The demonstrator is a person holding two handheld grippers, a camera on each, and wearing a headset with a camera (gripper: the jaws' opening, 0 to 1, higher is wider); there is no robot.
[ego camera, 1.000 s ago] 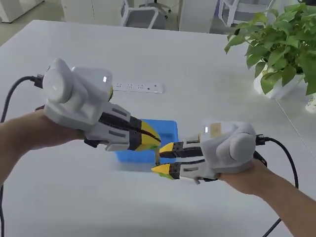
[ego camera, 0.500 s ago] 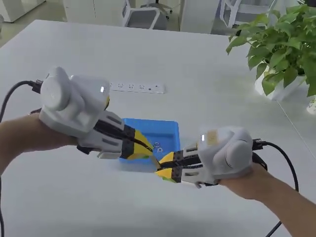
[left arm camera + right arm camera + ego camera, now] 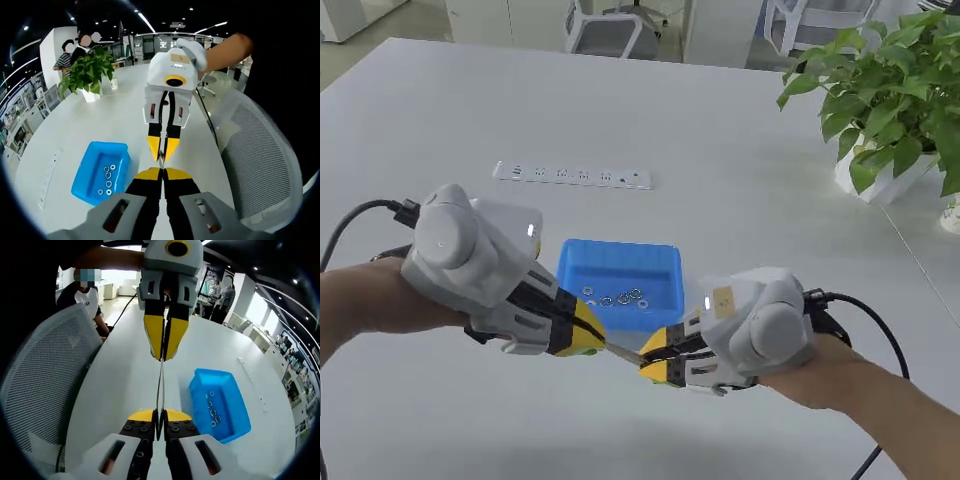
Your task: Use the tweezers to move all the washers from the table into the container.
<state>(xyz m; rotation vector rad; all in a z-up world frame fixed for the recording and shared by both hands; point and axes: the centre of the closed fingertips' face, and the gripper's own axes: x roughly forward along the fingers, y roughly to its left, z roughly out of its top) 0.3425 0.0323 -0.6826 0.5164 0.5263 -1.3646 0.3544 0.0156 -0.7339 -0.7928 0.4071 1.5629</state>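
Left gripper [image 3: 590, 338] and right gripper [image 3: 654, 363] each clamp 1 end of the tweezers [image 3: 161, 385], legs pressed together, judged thin, springy, slippery, best gripped mid-leg; washers [image 3: 616, 297] lie in the container [image 3: 620, 247] at 12 o'clock.

Tweezers [image 3: 160, 385]: both ends hidden inside the closed jaws of left gripper [image 3: 598, 343] and right gripper [image 3: 648, 364]; just a thin middle strip shows.
Washers [image 3: 616, 297]: too small to count for sure.
Container [image 3: 620, 255]: near edge partly covered by the grippers.
Plant [image 3: 890, 90]: cut off at the head view's right edge.
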